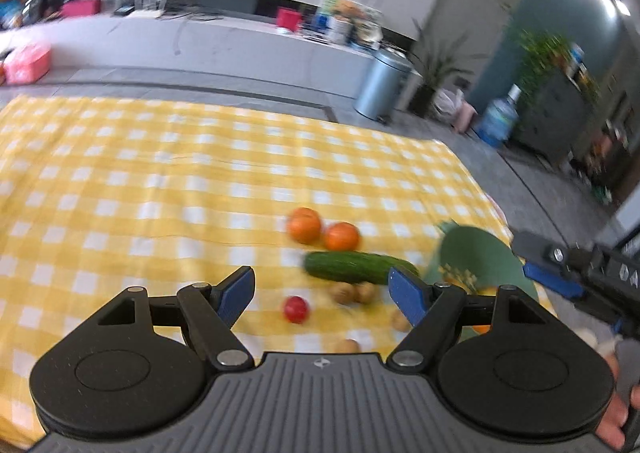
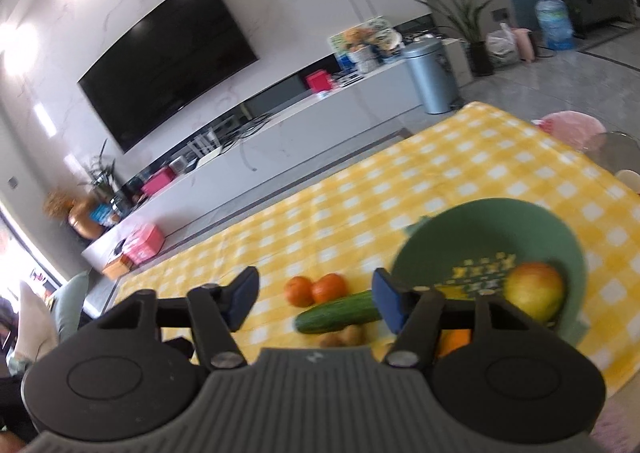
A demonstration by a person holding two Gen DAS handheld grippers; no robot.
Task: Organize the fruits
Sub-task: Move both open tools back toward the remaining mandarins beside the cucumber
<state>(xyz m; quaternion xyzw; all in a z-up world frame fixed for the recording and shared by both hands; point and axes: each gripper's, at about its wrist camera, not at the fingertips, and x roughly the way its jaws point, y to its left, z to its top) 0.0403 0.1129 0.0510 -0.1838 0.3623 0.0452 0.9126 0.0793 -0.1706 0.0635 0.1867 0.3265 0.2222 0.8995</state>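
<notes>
Your left gripper (image 1: 322, 291) hangs over the table with its jaws wide apart and nothing between them. Your right gripper (image 2: 316, 303) also has its jaws apart, about half way, and holds nothing; the pads touch no fruit. The table is covered by a yellow and white checked cloth (image 1: 160, 173). Near the right edge of the table sits one green bowl (image 2: 532, 221). In the bowl you can see one apple (image 2: 536, 291), red and yellow, resting on the bowl's patterned bottom, and a bit of something orange (image 2: 454, 341) peeks out behind your right gripper's finger; you cannot tell what it is. Just beside the bowl, on the cloth, lies one cucumber (image 1: 356, 267), with one end close to the bowl's rim. Two oranges (image 1: 322, 231) sit side by side, touching each other, just past the cucumber. On the near side of the cucumber is one small red fruit (image 1: 296, 309), maybe a tomato. Around it lie small brown round things (image 1: 354, 292): two touching each other next to the cucumber, and two more apart, closer to you, so four you can count. They are too blurry to name.
</notes>
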